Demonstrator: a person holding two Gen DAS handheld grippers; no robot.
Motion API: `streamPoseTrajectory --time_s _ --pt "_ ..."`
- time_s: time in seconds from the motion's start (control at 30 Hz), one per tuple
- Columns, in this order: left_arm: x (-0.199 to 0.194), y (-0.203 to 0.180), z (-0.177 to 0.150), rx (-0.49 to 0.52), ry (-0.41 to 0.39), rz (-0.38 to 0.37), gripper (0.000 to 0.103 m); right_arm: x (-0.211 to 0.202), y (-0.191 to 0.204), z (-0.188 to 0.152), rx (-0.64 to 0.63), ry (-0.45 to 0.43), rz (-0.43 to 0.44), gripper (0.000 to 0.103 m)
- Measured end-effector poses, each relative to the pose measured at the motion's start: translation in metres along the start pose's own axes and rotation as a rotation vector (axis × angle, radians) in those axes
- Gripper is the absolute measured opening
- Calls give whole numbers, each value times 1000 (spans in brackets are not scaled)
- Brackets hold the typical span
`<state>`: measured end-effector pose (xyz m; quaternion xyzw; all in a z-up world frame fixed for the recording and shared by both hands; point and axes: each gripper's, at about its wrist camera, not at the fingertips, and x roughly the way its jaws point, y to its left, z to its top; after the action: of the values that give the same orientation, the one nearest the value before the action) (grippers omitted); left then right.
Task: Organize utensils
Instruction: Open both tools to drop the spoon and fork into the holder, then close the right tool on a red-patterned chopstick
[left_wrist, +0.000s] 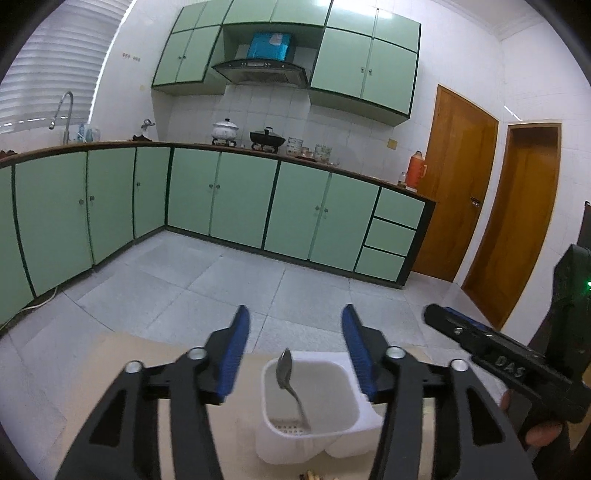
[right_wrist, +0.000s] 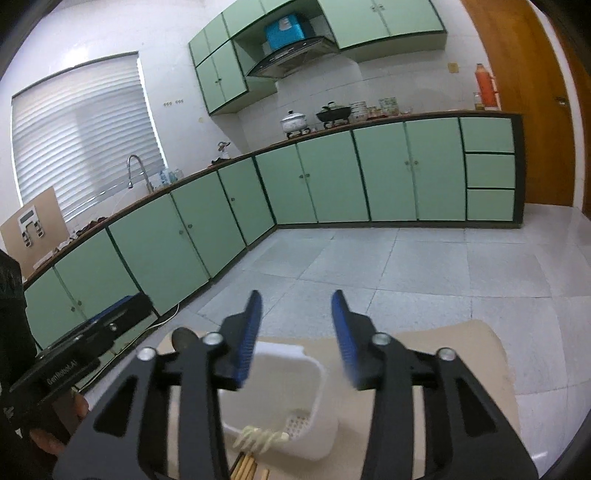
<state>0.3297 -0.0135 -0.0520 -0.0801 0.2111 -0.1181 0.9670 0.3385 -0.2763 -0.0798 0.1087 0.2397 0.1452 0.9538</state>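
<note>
A white plastic utensil holder (left_wrist: 314, 402) stands on a tan table (left_wrist: 147, 354). A metal spoon (left_wrist: 288, 373) leans in its near compartment, bowl up. My left gripper (left_wrist: 293, 328) is open and empty, above and behind the holder. My right gripper (right_wrist: 297, 325) is open and empty above the same holder (right_wrist: 295, 391). In the right wrist view a pale fork (right_wrist: 258, 439) rests at the holder's near edge beside wooden chopstick ends (right_wrist: 245, 467). The spoon's bowl (right_wrist: 183, 338) shows behind the left finger.
The table edge (right_wrist: 491, 343) drops to a tiled floor. Green cabinets (left_wrist: 240, 199) line the far walls. The other gripper's body shows at the right of the left wrist view (left_wrist: 491, 350) and at the left of the right wrist view (right_wrist: 81, 350).
</note>
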Motion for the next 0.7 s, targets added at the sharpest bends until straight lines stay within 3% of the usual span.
streamPoseTrajectory --time_s 0.07,0.13,0.17,0.27,0.47,0.7 --pt "-14 0 -1 5 -10 8 61 -16 0 -4 3 -12 -24 71" --pt "-29 -1 -3 10 -17 25 76 -38 2 -12 1 -38 -67 87" --pt "-37 -2 -6 12 -18 35 79 -48 3 -18 0 -43 -97 90" --pt "-63 -4 -22 24 2 46 87 -74 4 -39 -4 -26 -121 94" --pt "-110 -9 -71 56 82 57 87 -120 7 -98 14 71 -153 94" --pt "-153 -18 -133 97 195 74 87 -169 27 -164 -12 123 -193 93"
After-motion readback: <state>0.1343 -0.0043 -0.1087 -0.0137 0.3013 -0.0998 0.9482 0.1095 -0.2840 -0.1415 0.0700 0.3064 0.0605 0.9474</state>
